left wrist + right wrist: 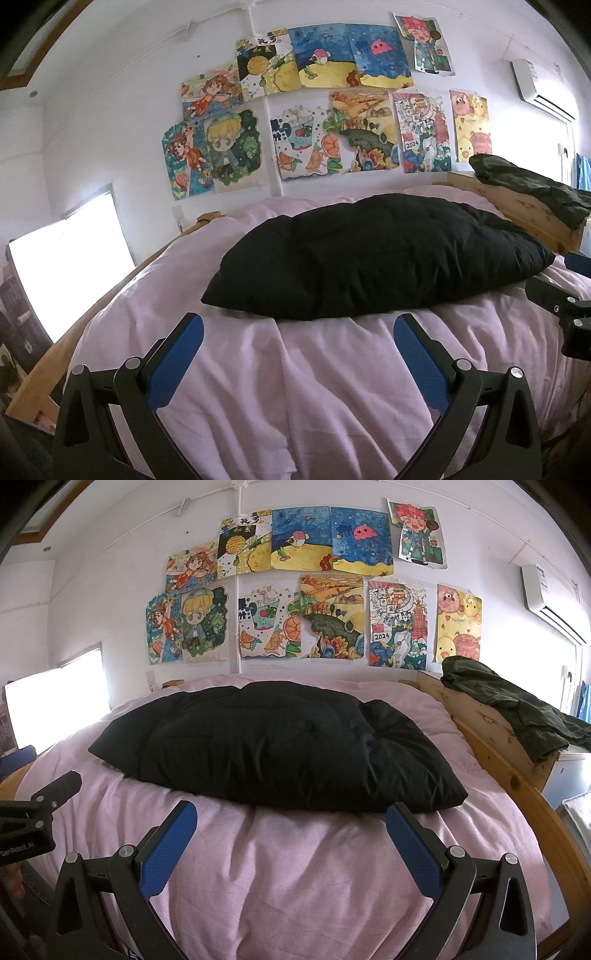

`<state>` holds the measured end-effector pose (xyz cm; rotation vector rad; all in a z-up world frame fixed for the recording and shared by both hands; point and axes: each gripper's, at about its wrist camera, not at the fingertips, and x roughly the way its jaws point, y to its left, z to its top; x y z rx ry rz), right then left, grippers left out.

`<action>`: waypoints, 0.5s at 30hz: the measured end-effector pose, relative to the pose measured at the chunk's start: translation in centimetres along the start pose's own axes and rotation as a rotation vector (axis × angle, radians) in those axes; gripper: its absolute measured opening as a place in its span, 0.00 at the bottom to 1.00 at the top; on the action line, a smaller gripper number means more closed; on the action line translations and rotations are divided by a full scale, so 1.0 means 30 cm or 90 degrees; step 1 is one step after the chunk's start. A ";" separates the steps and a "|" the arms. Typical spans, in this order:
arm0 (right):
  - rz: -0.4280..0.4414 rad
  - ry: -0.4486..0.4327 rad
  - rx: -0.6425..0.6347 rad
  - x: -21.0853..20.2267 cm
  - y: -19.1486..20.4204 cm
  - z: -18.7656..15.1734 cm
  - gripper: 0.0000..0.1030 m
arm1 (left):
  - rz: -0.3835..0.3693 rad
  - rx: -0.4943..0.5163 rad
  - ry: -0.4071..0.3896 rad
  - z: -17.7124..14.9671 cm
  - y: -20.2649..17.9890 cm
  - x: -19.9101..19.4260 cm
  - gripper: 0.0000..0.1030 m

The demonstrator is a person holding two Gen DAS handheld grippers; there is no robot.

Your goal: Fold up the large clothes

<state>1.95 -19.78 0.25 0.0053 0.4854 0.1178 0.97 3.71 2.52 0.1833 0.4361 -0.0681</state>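
Note:
A black padded garment (376,254) (273,749) lies folded into a thick flat bundle on the pink bed cover (295,387) (295,867). My left gripper (297,326) hovers open just in front of the bundle's near edge, nothing between its blue pads. My right gripper (291,814) is open too, close to the bundle's front right corner, empty. Each gripper's body shows at the edge of the other's view: the right one (561,302) and the left one (40,805).
A wooden bed frame (517,775) runs along the right side, with a dark green garment (517,705) draped on its headboard. Colourful drawings (295,590) cover the wall behind. A bright window (66,266) is at the left, an air conditioner (554,598) at the upper right.

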 end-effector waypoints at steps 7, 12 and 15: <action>-0.001 0.000 0.000 0.001 0.001 -0.002 1.00 | -0.002 0.001 0.000 -0.004 0.023 0.001 0.98; -0.001 0.000 0.000 0.001 0.003 -0.002 1.00 | -0.004 0.003 0.001 -0.002 0.025 0.005 0.98; -0.001 0.001 0.001 0.001 0.004 -0.002 1.00 | -0.005 0.004 0.003 -0.003 0.035 0.009 0.98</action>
